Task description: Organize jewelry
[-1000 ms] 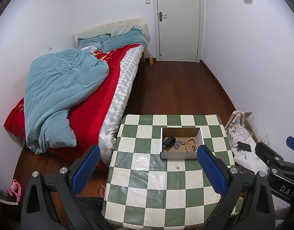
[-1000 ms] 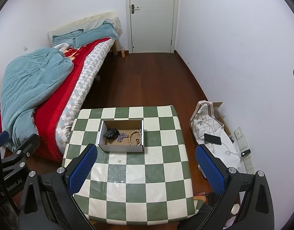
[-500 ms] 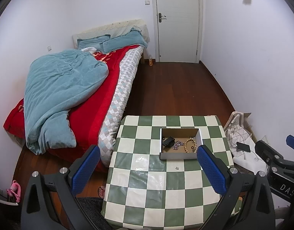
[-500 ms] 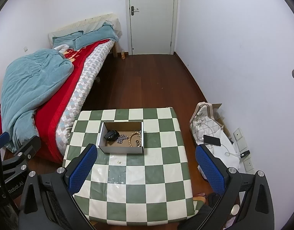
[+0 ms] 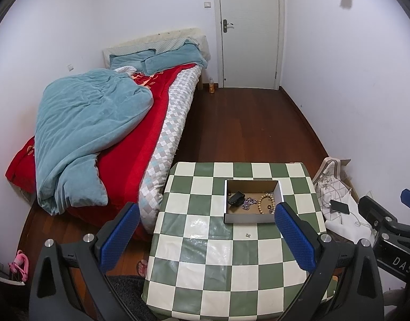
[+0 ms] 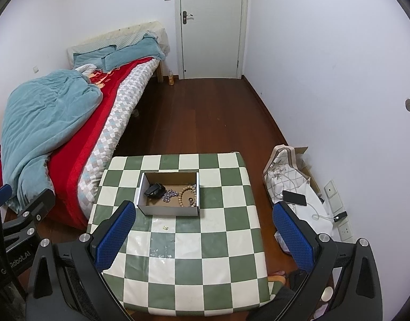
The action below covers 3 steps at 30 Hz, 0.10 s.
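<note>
An open cardboard box [image 5: 251, 218] [image 6: 168, 210] stands on the green-and-white checked table [image 5: 205, 254] [image 6: 205, 240]. In it lie a black band [image 5: 235, 198] [image 6: 154, 190], a silver chain [image 5: 248, 203] [image 6: 169, 195] and a wooden bead bracelet [image 5: 266, 203] [image 6: 188, 195]. A tiny earring-like piece [image 5: 248, 235] [image 6: 165, 227] lies on the table just in front of the box. My left gripper [image 5: 205, 230] and right gripper [image 6: 202, 227] are both open and empty, held high above the table's near side.
A bed [image 5: 111, 133] with a teal quilt and red sheet borders the table's left. A patterned bag [image 6: 285, 176] and a phone [image 6: 294, 197] sit on the floor to the right by the wall. A closed door [image 5: 249, 29] is at the far end.
Both grippers have risen and drawn back slightly, so the table and box look a little farther away. Both stay open and empty.
</note>
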### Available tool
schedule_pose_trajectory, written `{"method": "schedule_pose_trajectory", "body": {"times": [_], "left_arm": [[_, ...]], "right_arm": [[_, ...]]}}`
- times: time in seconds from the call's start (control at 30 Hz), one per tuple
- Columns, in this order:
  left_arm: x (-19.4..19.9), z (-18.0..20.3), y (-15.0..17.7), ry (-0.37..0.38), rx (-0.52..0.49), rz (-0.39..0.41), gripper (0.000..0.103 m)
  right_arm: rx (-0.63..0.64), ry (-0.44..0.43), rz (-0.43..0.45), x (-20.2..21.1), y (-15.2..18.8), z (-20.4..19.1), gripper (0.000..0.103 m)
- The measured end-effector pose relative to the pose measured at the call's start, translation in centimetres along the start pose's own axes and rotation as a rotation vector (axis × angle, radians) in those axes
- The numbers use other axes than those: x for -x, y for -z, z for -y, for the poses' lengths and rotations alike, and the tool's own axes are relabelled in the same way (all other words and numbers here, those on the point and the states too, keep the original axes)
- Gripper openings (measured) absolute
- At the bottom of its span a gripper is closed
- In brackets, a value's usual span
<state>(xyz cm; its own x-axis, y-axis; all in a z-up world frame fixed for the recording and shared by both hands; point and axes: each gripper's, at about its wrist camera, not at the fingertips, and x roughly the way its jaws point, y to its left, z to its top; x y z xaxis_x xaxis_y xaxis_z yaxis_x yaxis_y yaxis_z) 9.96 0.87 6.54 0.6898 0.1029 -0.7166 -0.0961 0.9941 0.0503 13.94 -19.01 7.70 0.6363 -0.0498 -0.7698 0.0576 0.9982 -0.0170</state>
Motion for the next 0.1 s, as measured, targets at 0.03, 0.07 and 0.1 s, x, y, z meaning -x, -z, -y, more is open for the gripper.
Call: {"method": "schedule_pose_trajectory", "body": {"times": [0.03, 0.07, 0.1], "left_arm": [[0.01, -0.1, 0.01, 0.002, 0.0, 0.001, 0.103], [0.0, -0.09, -0.03, 0.002, 0.002, 0.001, 0.103], [0.03, -0.15, -0.11, 0.004, 0.002, 0.001, 0.103]], "right_arm": [[0.0, 0.0, -0.002, 0.08, 0.18, 0.0, 0.103], [0.0, 0.0, -0.002, 0.06, 0.1, 0.0, 0.103], [0.001, 0.0, -0.001, 0.09, 0.2, -0.01, 0.103]]}}
